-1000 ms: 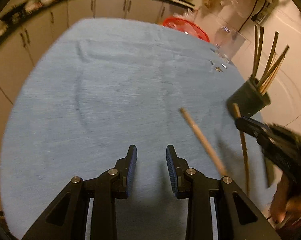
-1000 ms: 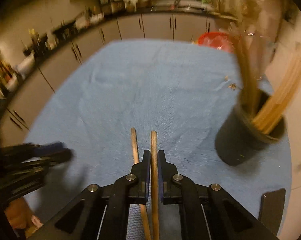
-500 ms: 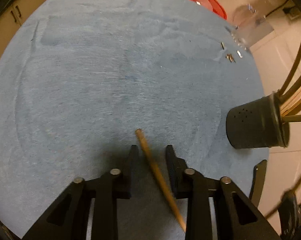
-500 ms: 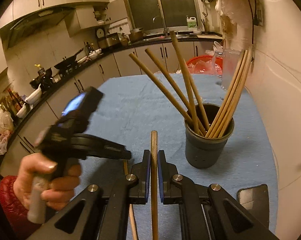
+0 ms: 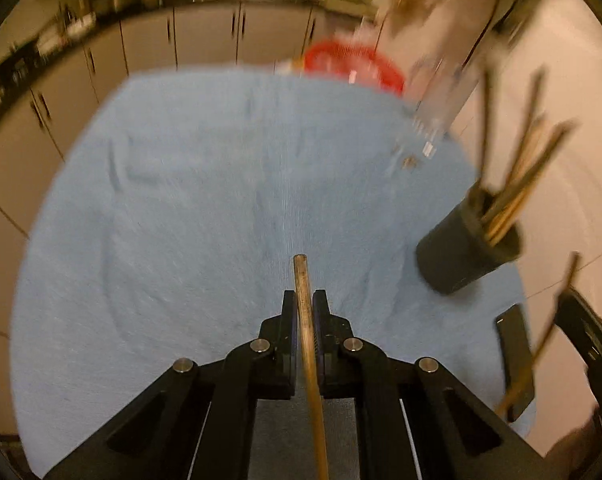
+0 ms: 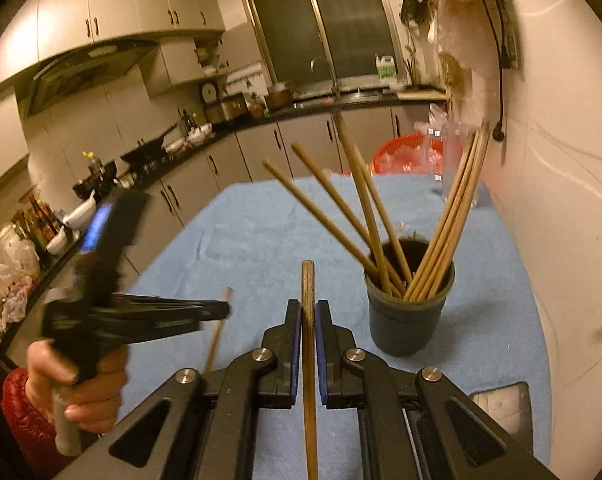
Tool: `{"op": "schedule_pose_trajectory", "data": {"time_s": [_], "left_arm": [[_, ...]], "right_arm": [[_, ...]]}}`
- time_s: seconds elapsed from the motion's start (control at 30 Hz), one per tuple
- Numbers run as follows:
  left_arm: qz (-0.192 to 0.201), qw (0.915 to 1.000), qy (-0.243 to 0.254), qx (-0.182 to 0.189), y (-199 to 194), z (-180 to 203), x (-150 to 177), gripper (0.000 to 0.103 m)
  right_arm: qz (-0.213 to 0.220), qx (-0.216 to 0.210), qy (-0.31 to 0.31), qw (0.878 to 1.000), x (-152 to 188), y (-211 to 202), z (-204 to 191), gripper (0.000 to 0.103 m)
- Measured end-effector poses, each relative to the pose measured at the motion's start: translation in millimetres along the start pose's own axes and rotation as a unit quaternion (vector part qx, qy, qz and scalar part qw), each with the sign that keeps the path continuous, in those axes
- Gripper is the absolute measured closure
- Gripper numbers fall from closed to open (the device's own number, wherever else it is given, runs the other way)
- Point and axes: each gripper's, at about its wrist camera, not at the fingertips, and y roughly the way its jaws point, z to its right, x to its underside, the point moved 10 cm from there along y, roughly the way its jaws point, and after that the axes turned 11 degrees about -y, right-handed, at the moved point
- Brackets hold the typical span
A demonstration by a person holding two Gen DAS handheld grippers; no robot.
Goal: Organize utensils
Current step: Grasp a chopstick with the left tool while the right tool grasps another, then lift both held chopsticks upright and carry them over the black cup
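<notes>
My left gripper is shut on a wooden chopstick and holds it above the blue cloth. The stick's blunt end pokes out past the fingertips. My right gripper is shut on a second chopstick, which points toward the dark round holder. Several chopsticks lean in that holder. In the right wrist view, the left gripper is at the left with its chopstick, in a person's hand. The holder stands to the right of my left gripper, near the cloth's edge.
A red basket and a clear glass jug stand at the table's far end, close to the wall. A flat dark object lies on the cloth at the near right. Kitchen counters and cupboards line the left and back.
My left gripper has shut on the chopstick that lay on the cloth and lifted it. My right gripper has risen with its chopstick and now faces the holder.
</notes>
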Motion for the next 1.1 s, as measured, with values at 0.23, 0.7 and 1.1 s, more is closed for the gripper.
{"op": "schedule_pose_trajectory", "data": {"time_s": [0.23,0.7,1.1], "left_arm": [[0.128,0.9915,0.022,0.013,-80.7,-6.7,-19.3,0.096],[0.071,0.9971,0.011,0.025,-73.3,-8.9,-23.9,0.090],[-0.100,0.9886,-0.081,-0.079,81.7,-65.2,-26.7,0.073]], "right_arm": [[0.070,0.016,-0.020,0.997,-31.1,-34.1,-14.0,0.096],[0.080,0.027,-0.016,0.996,-33.9,-42.6,-17.0,0.096],[0.079,0.012,-0.008,0.997,-33.8,-39.3,-8.7,0.096]]}}
